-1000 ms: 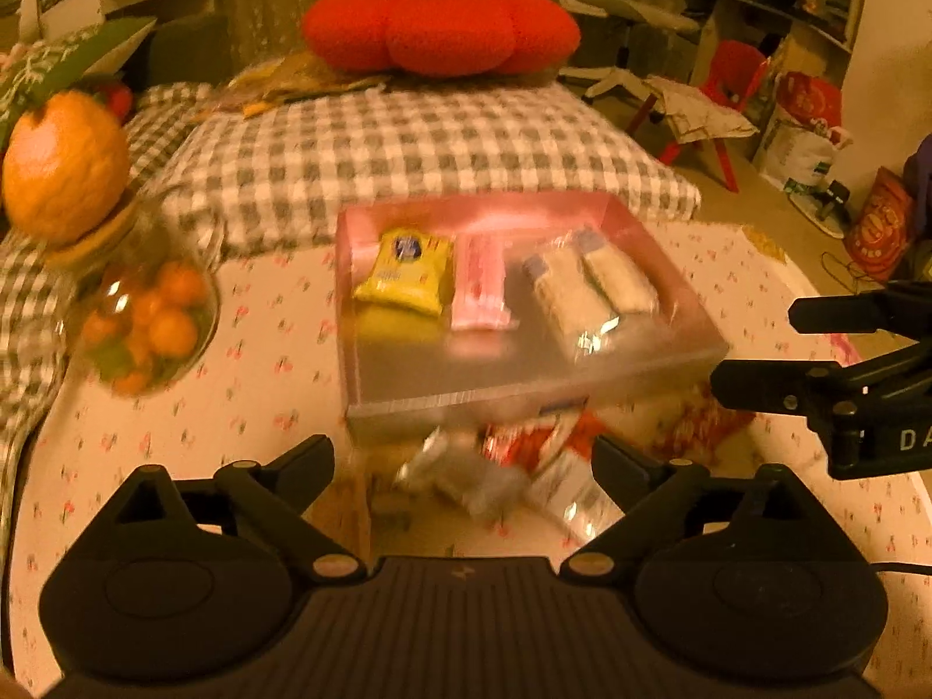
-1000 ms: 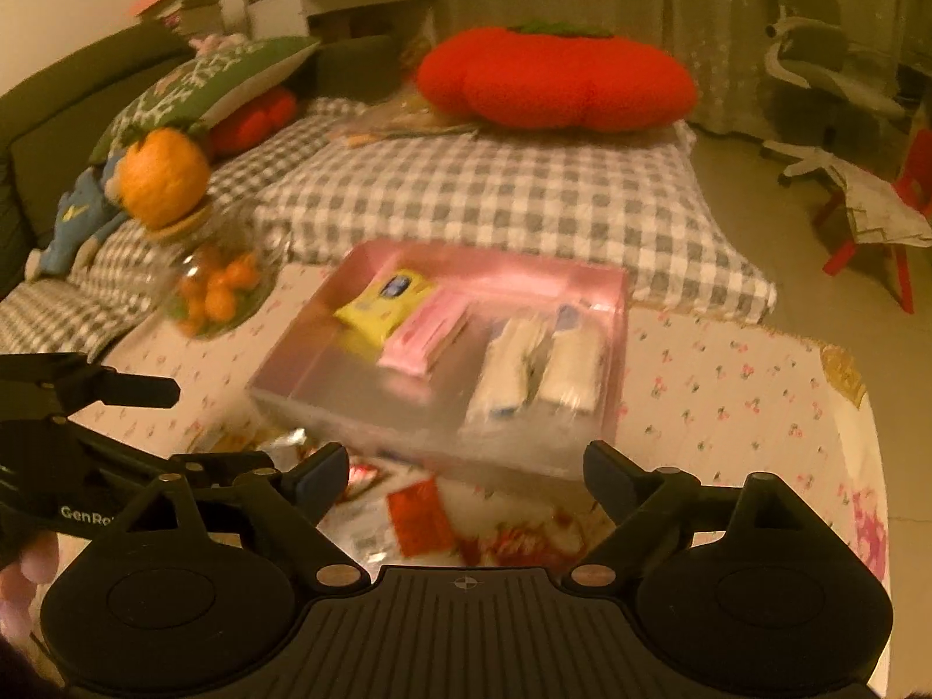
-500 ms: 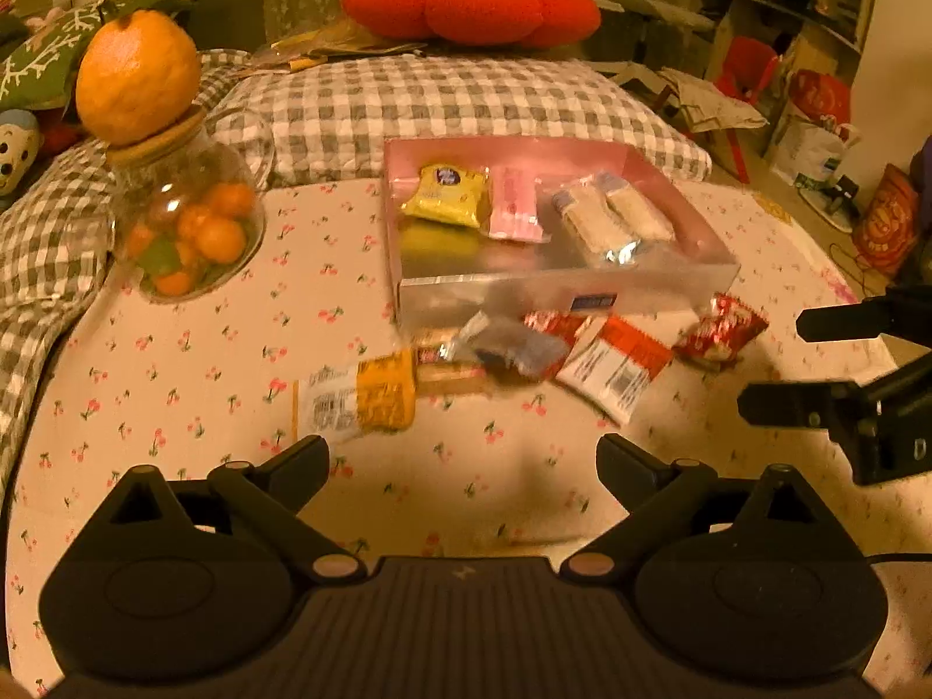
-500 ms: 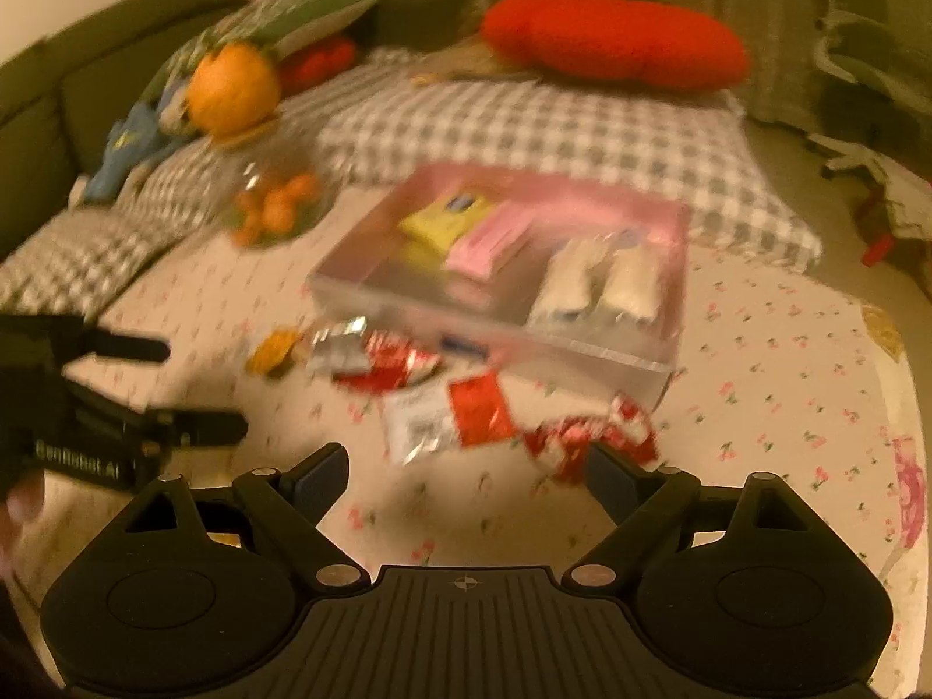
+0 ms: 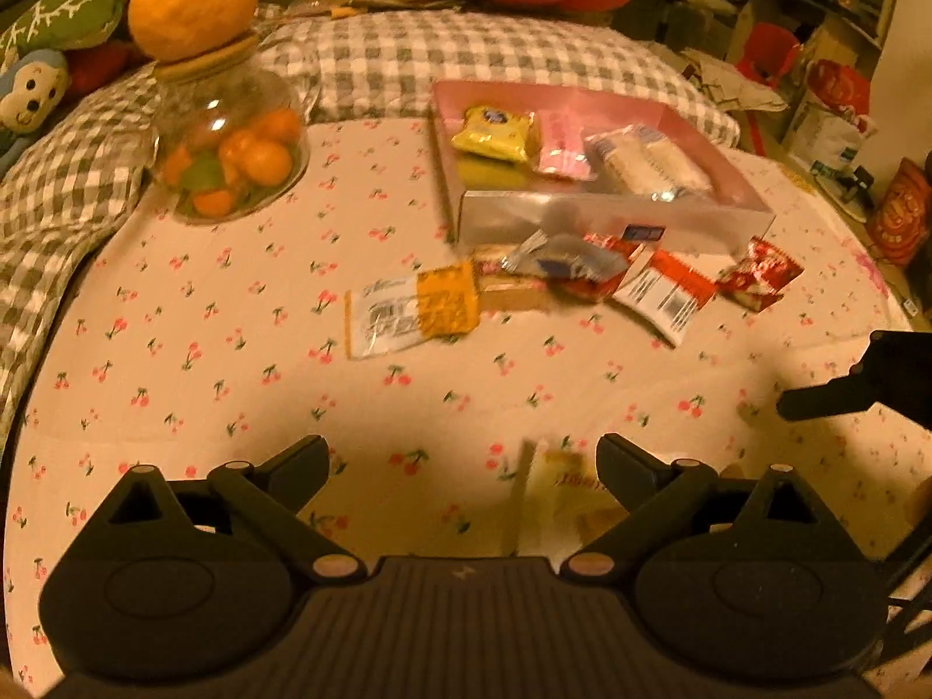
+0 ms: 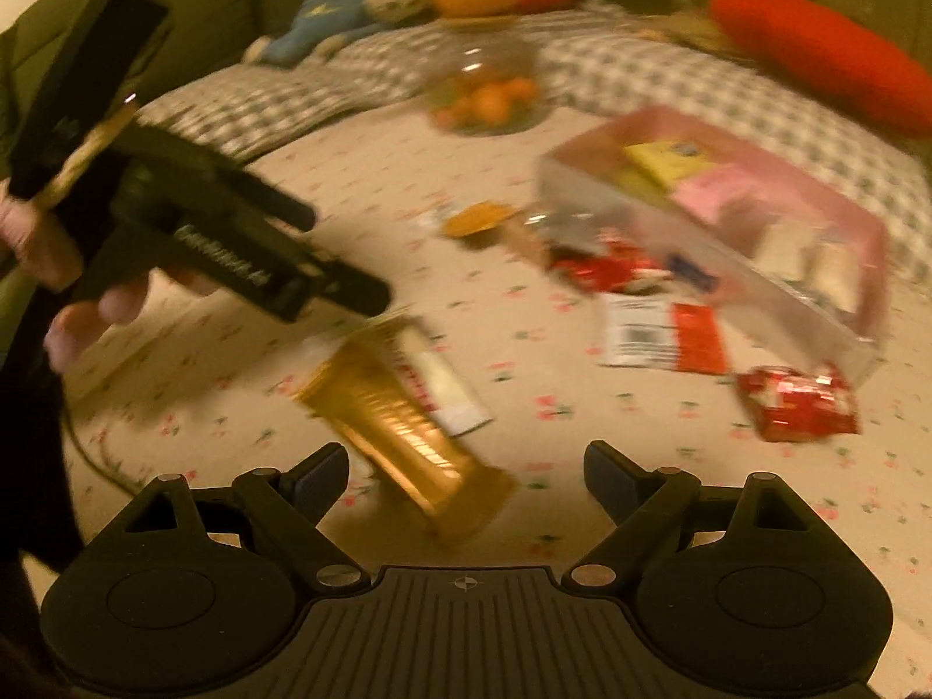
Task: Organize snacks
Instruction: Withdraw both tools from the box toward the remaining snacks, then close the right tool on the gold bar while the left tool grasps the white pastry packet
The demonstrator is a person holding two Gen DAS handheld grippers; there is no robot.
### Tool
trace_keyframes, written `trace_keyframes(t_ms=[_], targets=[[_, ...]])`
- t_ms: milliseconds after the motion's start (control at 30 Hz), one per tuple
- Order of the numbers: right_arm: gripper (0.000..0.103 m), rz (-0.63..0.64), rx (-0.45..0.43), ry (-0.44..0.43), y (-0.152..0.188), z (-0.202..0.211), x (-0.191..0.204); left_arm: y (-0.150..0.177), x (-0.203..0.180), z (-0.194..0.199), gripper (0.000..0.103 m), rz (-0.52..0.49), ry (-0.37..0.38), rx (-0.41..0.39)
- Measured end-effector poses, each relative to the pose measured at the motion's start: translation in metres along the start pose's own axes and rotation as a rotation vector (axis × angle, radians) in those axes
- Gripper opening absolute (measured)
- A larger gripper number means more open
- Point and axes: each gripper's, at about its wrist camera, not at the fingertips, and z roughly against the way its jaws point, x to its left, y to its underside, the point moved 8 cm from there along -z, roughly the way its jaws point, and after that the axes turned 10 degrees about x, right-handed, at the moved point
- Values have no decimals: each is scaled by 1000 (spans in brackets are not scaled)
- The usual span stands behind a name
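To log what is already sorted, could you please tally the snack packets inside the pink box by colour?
Yellow crinkled snack packet: 1
Pink flat snack packet: 1
White wrapped snack packets: 2
Total inside the clear pink plastic box: 4

Motion-blurred gold snack packet (image 6: 408, 408), its print unreadable; clear box (image 6: 728, 268) smeared too.

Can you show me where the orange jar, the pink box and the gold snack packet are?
glass jar of oranges (image 5: 230, 157), left wrist view, on its clear belly.
pink snack box (image 5: 611, 221), left wrist view, on its shiny front wall.
gold snack packet (image 6: 402, 425), right wrist view, on the wrapper's gold middle.
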Motion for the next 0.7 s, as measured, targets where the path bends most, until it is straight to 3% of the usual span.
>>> trace_keyframes(t_ms=[467, 533, 600, 700], targets=[[87, 44, 15, 11, -8, -26, 11, 6, 9, -5, 98, 1, -5, 27], [78, 42, 12, 5, -8, -26, 10, 7, 9, -5, 98, 0, -4, 30], [56, 37, 20, -7, -8, -27, 9, 7, 9, -6, 98, -4, -3, 32], [34, 24, 23, -23, -8, -27, 7, 8, 8, -6, 98, -18, -1, 33]])
